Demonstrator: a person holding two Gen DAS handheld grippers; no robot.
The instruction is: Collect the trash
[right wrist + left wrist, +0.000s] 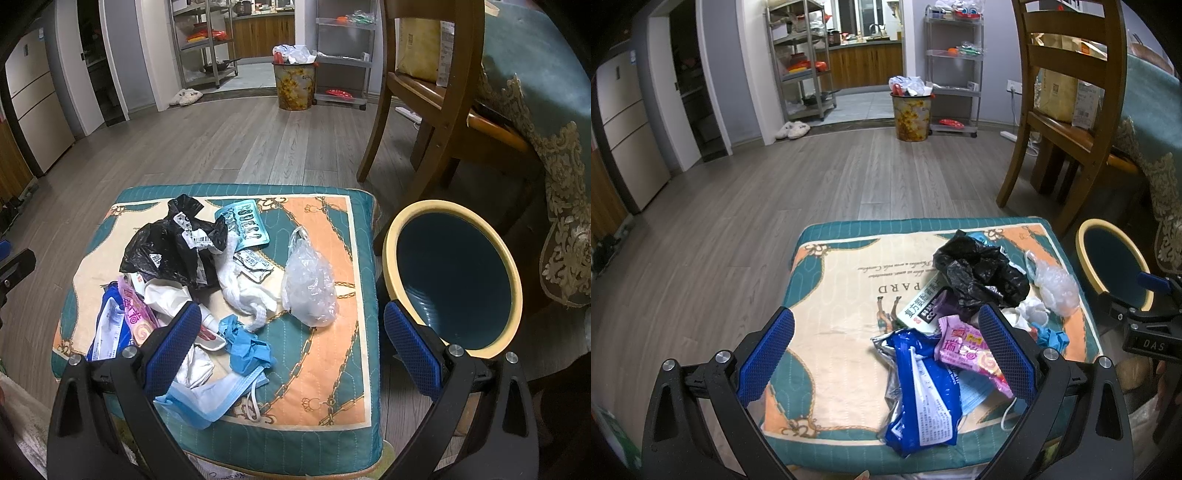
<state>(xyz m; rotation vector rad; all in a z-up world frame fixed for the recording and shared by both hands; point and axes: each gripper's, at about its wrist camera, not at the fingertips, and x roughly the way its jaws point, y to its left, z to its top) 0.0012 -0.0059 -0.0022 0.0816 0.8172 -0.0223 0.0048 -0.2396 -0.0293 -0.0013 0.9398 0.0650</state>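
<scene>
Both jaws released; blue wrapper lies lengthwise between left gripper jaws, bin beside right gripper

trash | mixed wrappers, bags, mask | heaped on cushion

my rig rn: left gripper and right gripper look identical, matte black plastic frames w/ triangular cutouts, two silver round screws per side, fingers w/ blue mesh-textured pads. Left cam also catches the right unit's side, blue knob + white "DAS" lettering.
</scene>
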